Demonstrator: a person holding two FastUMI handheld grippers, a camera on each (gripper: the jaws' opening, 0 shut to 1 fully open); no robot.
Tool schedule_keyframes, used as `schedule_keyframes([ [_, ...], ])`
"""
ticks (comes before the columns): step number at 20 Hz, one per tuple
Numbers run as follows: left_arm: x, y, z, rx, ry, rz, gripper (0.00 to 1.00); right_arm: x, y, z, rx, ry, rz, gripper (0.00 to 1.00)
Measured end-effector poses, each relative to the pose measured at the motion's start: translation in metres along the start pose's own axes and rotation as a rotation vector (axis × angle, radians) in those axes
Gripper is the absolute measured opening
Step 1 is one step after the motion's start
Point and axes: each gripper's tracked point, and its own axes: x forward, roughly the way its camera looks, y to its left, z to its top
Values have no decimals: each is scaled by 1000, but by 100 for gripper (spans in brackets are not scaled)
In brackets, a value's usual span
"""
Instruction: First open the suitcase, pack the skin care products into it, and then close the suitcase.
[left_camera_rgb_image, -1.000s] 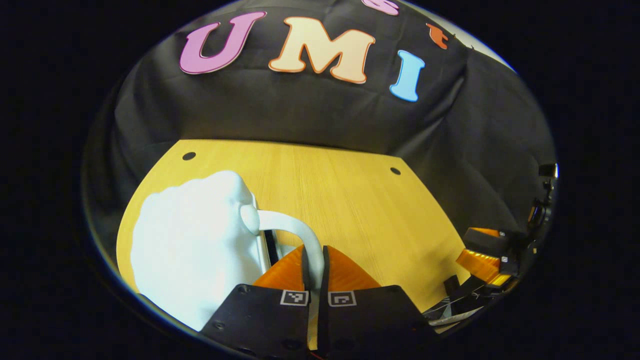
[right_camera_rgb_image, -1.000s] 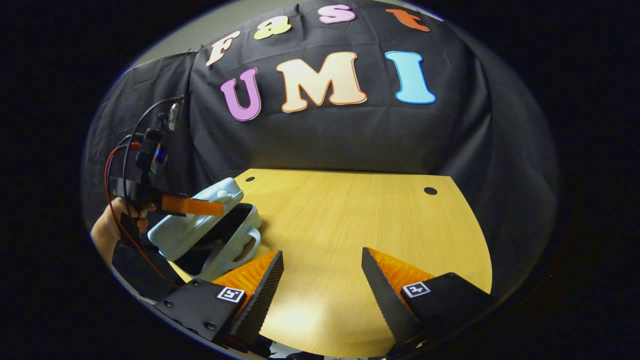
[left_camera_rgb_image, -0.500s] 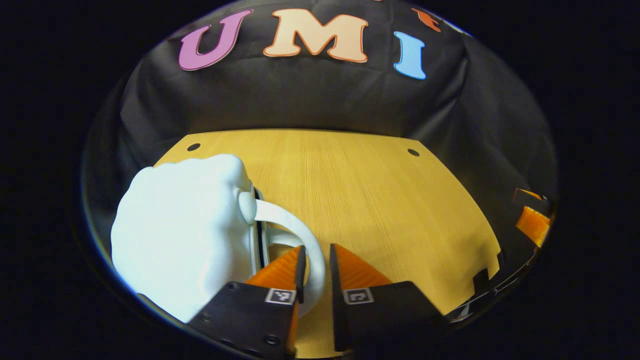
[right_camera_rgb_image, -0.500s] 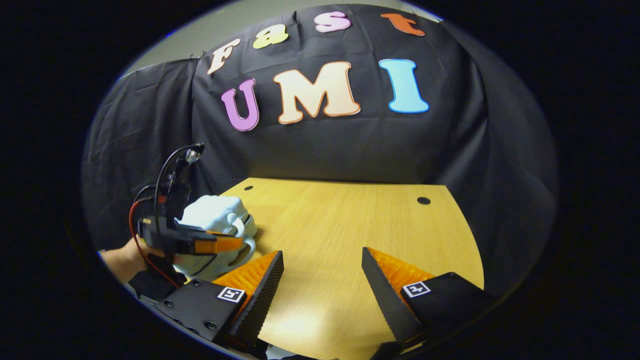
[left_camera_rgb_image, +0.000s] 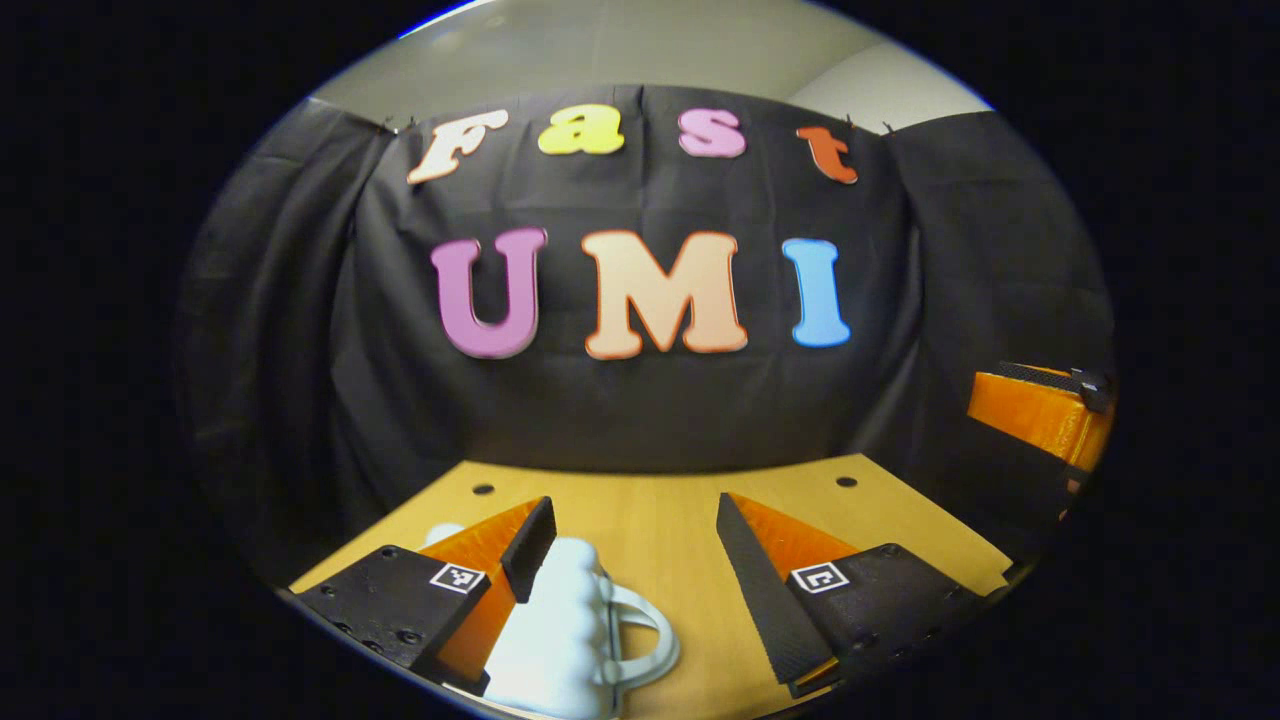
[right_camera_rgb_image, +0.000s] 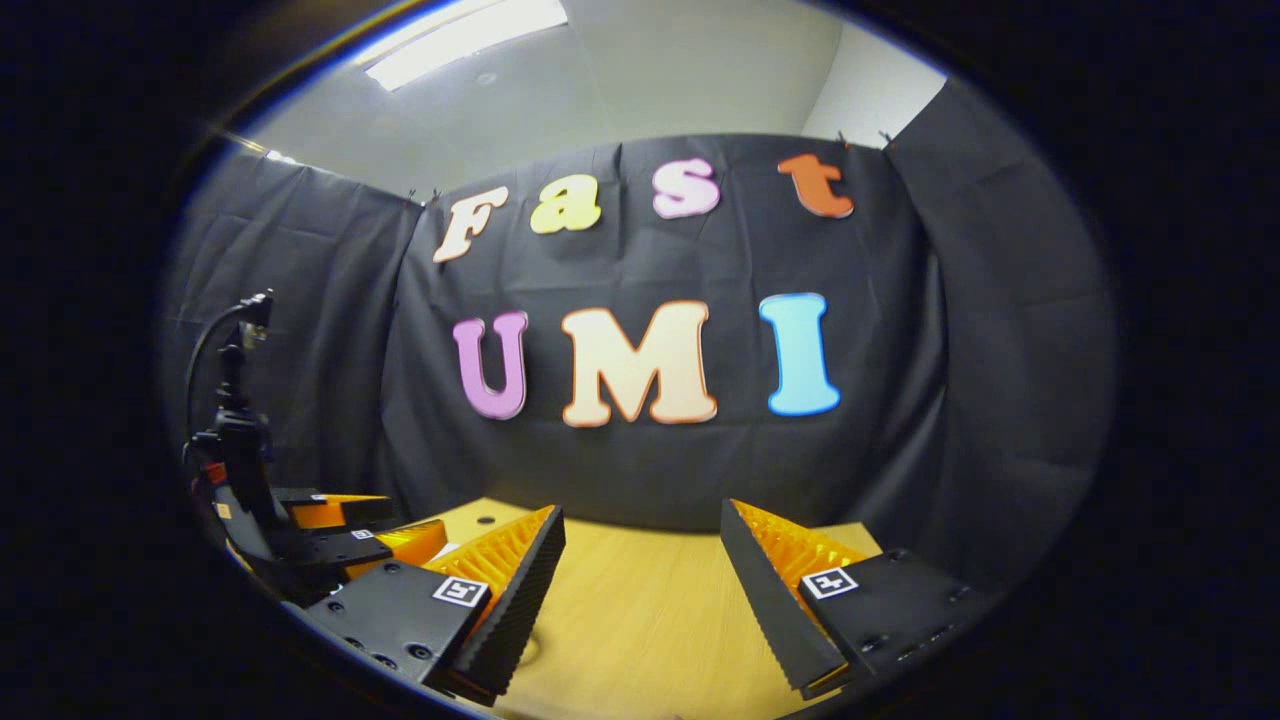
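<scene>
One wooden counter (left_camera_rgb_image: 660, 520) is shown, with two small round holes counted along its far edge in the left gripper view. One pale suitcase (left_camera_rgb_image: 560, 640) is seen closed on the counter's near left part, partly hidden behind one finger and cut off below, its handle (left_camera_rgb_image: 645, 640) turned rightward. Two grippers are counted, the left gripper (left_camera_rgb_image: 632, 545) and right gripper (right_camera_rgb_image: 640, 545), both with fingers spread apart and nothing between them.

The suitcase (left_camera_rgb_image: 560, 630) is pale, whitish blue all over, handle included. The table (left_camera_rgb_image: 660, 520) is yellow-tan wood with fine straight grain and small dark holes. The wall (right_camera_rgb_image: 640, 70) above is plain grey-white.
</scene>
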Motion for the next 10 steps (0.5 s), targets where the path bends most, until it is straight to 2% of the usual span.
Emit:
schedule_keyframes([
  [2,-9,9,41,25,-79,1,95,-1,9,30,-11,-79,-28,98],
  [6,-19,13,65,-37,-112,-47,95,-4,32,63,-50,-151,-51,95],
  [10,-17,21,76,-36,-136,-68,95,-13,48,84,-71,-205,-65,97],
])
